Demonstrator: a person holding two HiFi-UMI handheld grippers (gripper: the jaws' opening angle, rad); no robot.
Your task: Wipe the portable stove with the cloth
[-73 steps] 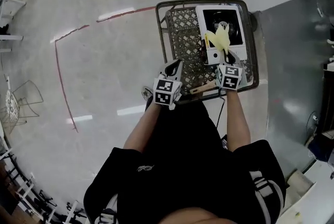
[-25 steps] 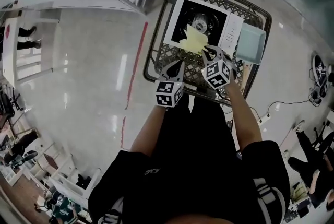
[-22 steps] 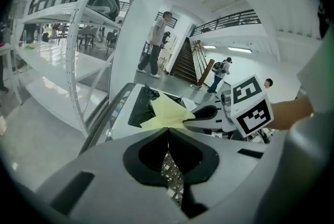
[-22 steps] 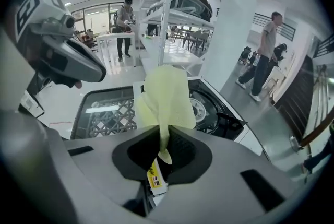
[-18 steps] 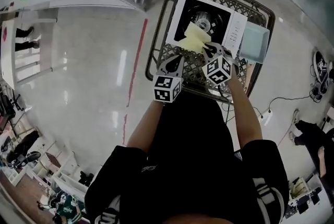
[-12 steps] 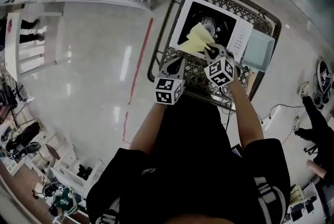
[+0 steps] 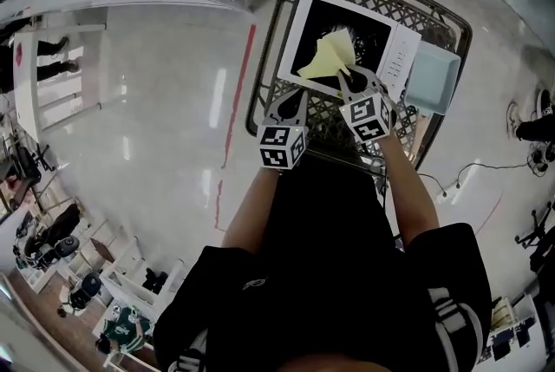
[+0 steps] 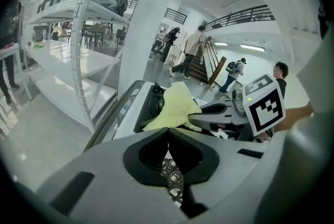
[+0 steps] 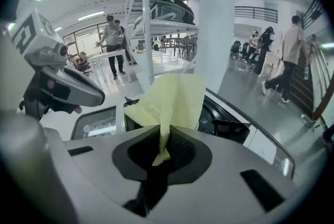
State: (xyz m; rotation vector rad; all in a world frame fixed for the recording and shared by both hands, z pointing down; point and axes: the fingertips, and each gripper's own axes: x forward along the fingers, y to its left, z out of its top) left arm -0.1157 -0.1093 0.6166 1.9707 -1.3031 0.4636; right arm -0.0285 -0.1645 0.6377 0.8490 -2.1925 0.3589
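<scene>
Pinching the cloth (image 7: 329, 56) over the stove (image 7: 301, 19), right tool (image 7: 346, 76); left tool (image 7: 294, 102) closed, empty; tray (image 7: 431, 81) alongside

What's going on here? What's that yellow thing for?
A person holds a gripper in each hand above a wire basket. The right gripper is shut on a yellow cloth, held over the black top of the portable stove that sits in the basket. The left gripper is shut and empty beside it.

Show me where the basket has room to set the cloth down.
Bare mesh lies along the near rim of the basket, between the stove and the left gripper. The stove fills the middle, cloth over it; the blue tray crowds the right.
</scene>
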